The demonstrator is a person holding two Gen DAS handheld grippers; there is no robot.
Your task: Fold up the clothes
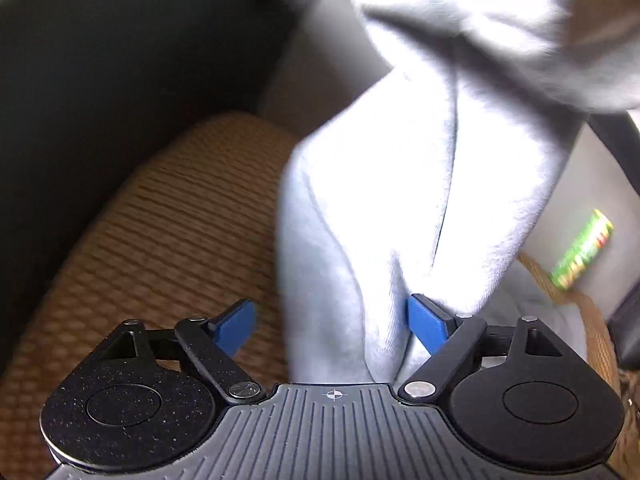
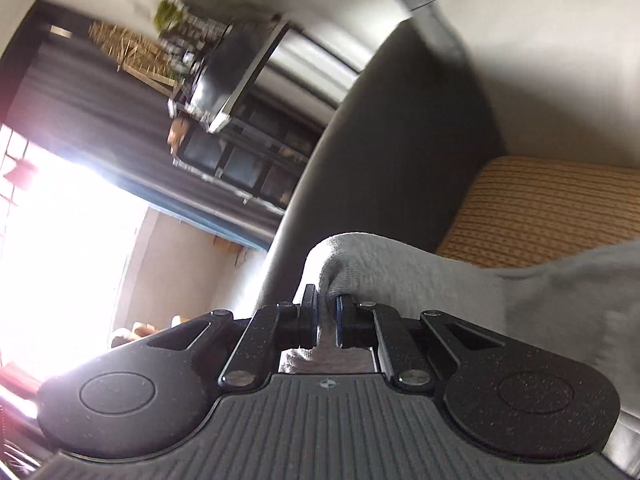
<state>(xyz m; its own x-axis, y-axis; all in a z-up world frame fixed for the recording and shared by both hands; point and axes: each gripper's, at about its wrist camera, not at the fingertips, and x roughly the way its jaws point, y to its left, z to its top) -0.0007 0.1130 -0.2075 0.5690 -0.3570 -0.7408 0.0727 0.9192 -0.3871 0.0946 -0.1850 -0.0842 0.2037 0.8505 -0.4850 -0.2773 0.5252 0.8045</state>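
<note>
A pale grey garment (image 1: 400, 200) hangs in a thick fold in front of my left gripper (image 1: 332, 324). The fold runs down between its blue pads (image 1: 428, 320). It lies against the right pad, while the left pad stands clear of it with a gap, so the jaws are open around the cloth. In the right wrist view, my right gripper (image 2: 328, 320) is shut on an edge of the same grey garment (image 2: 440, 280). The cloth bunches above the pads and trails off to the right. That view is tilted and blurred.
A tan woven seat cushion (image 1: 160, 240) lies under the garment, and a dark curved chair back (image 1: 100, 80) is behind it. A wicker basket rim (image 1: 560, 292) and a green packet (image 1: 584, 248) are at right. The right wrist view shows a dark shelf unit (image 2: 240, 120) and a bright window (image 2: 60, 240).
</note>
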